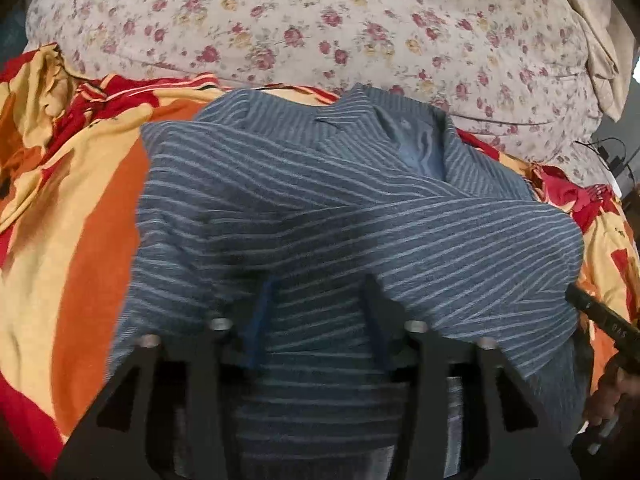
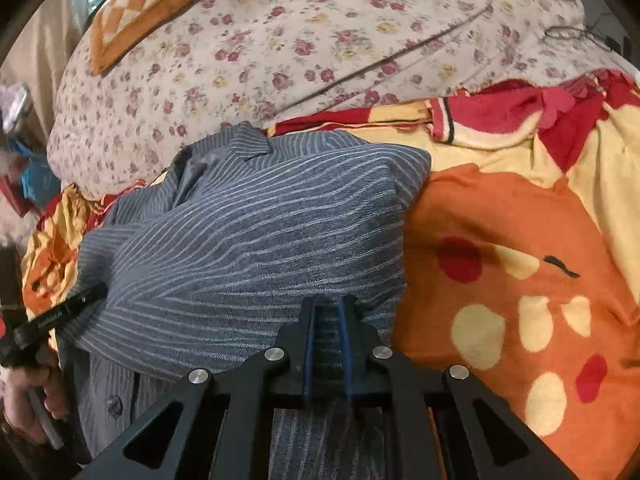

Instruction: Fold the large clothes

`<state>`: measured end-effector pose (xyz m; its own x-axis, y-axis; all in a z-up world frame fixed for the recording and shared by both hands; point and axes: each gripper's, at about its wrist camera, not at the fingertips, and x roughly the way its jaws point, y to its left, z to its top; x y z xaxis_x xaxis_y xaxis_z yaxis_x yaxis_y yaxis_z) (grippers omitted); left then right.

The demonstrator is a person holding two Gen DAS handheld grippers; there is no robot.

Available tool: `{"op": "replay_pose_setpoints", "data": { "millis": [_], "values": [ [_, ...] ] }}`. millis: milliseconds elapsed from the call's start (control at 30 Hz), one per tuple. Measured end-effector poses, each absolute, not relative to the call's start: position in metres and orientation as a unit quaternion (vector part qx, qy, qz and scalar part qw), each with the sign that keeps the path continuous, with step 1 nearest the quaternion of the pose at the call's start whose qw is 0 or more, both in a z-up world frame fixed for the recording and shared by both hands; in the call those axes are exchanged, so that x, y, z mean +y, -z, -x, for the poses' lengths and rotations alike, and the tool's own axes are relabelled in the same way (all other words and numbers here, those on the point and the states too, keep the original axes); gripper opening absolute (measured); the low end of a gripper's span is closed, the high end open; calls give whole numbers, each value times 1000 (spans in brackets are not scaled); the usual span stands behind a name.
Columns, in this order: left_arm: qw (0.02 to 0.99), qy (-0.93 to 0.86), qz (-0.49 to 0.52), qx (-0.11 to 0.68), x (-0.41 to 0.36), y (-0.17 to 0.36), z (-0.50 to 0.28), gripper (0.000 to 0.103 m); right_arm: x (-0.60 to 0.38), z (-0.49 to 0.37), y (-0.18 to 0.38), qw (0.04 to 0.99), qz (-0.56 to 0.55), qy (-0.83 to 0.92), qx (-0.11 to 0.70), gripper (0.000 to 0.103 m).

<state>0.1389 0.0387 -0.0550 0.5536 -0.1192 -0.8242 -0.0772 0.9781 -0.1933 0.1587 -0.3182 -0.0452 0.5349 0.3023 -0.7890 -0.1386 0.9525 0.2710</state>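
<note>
A blue-grey striped shirt [image 1: 320, 208] [image 2: 248, 232] lies collar-up on a bed, with one sleeve folded across its front. My left gripper [image 1: 316, 296] hovers over the shirt's lower part. Its blue-padded fingers stand apart, with striped cloth beneath and between them but not pressed. My right gripper [image 2: 330, 312] sits at the shirt's right edge, its pads close together with a fold of the striped cloth pinched between them. In the right wrist view, a hand [image 2: 24, 400] holds the other gripper's handle at the left edge.
The shirt rests on an orange, yellow and red blanket [image 1: 92, 220] [image 2: 520, 220]. Behind it is a floral bedsheet [image 1: 320, 20] [image 2: 320, 40]. A checkered orange cushion [image 2: 148, 0] lies at the back, a beige pillow [image 1: 600, 40] and a black cable [image 1: 608, 152] to the side.
</note>
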Motion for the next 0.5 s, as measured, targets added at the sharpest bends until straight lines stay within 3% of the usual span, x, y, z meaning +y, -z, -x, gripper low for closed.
{"op": "replay_pose_setpoints", "data": {
  "millis": [100,167,367,500],
  "values": [
    [879,12,66,472,22,57,-140,75,-319,-159,45,867,-105,-131,469,18],
    [882,6,44,470,14,58,-139,79,-316,-159,43,863,-104,-136,475,20],
    [885,4,53,463,17,59,-137,79,-334,-173,-7,911,-142,-128,366,20],
    [891,-3,43,452,13,61,-135,80,-325,-210,1,910,-96,-129,382,19]
  ]
}}
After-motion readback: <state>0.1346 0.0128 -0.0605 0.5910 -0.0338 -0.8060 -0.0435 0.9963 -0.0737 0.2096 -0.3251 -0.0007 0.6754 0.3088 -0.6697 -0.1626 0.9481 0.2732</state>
